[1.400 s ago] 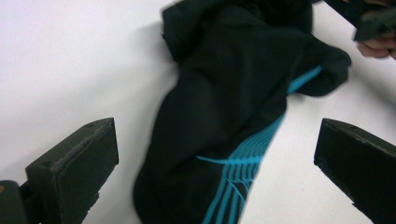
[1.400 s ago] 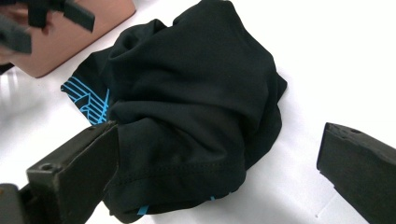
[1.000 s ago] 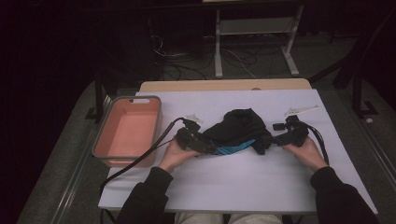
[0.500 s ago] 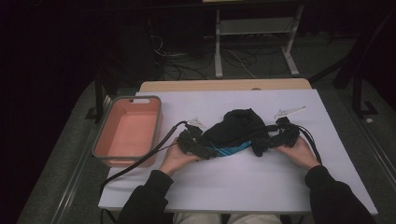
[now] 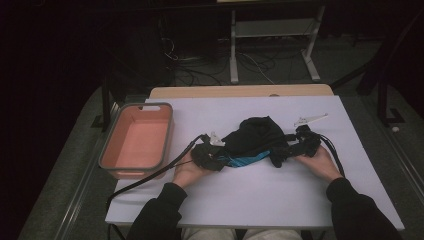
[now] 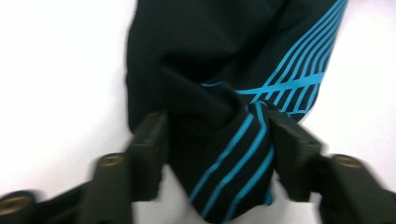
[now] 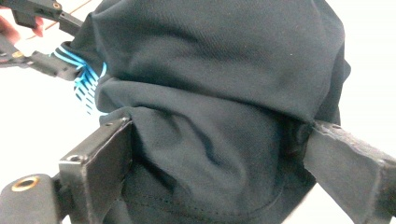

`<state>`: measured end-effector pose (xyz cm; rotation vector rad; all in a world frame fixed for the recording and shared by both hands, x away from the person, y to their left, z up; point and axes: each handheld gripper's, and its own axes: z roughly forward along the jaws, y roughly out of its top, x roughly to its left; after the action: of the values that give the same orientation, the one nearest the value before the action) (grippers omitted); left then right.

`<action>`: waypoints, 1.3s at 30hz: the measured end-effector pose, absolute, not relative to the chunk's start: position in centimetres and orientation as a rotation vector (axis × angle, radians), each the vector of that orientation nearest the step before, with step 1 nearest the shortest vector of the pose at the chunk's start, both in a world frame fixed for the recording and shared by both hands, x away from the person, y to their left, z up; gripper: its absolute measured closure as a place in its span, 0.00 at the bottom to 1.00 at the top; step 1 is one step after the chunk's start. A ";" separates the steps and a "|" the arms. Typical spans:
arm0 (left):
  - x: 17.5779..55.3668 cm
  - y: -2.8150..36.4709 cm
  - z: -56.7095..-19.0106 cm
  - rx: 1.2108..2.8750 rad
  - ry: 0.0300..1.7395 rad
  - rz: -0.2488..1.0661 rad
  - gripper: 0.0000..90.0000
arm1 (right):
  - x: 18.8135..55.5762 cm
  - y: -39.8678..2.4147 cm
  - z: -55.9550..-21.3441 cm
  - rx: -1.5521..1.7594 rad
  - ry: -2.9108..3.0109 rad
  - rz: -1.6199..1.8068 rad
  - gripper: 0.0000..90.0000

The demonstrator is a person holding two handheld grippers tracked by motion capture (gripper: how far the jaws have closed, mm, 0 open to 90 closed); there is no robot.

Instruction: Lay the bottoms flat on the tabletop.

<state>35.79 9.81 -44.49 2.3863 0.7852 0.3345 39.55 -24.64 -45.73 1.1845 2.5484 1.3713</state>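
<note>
Black garment (image 5: 255, 140) with blue stripes lies bunched mid-desk (image 5: 260, 200), a bit toward the right edge. Left gripper (image 6: 217, 140) is at its left end; jaws have just been closing and now pinch a striped fold between the pads. Right gripper (image 7: 215, 154) is at the garment's right end; jaws have been narrowing slightly, stand wide with a thick bunch of cloth between them, both pads against the fabric. Pink bin (image 5: 136, 140) sits at the desk's left edge, well apart.

Garment (image 5: 255, 137) at frame centre — black, with cyan stripes; bin (image 5: 136, 141) at left — salmon-pink, grey rim; table (image 5: 260, 200) — white.
</note>
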 end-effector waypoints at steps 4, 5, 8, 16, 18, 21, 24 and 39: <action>36.2 10.1 -44.2 2.359 0.834 0.364 0.81 | 39.6 -24.4 -45.9 1.173 2.563 1.373 0.16; 36.3 10.2 -44.2 2.347 0.839 0.355 0.84 | 39.6 -24.3 -45.9 1.168 2.568 1.369 0.16; 36.5 10.2 -44.0 2.332 0.842 0.331 0.88 | 39.8 -24.0 -45.9 1.175 2.585 1.350 0.17; 36.8 10.6 -43.4 2.327 0.847 0.283 0.90 | 40.2 -23.2 -45.6 1.231 2.609 1.373 0.67; 36.7 10.7 -43.1 2.320 0.842 0.291 0.90 | 40.0 -23.2 -45.3 1.215 2.614 1.365 0.75; 36.4 10.9 -42.6 2.307 0.826 0.281 0.90 | 39.9 -23.4 -45.1 1.211 2.624 1.376 0.78; 35.8 11.1 -41.7 2.298 0.798 0.284 0.90 | 39.6 -23.4 -44.8 1.233 2.643 1.402 0.79; 34.0 13.9 -37.3 2.212 0.763 0.301 0.90 | 34.6 -18.6 -43.2 0.995 2.919 1.438 0.81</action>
<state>34.03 13.86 -37.30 2.2117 0.7627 0.3006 34.60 -18.59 -43.21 0.9948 2.9191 1.4382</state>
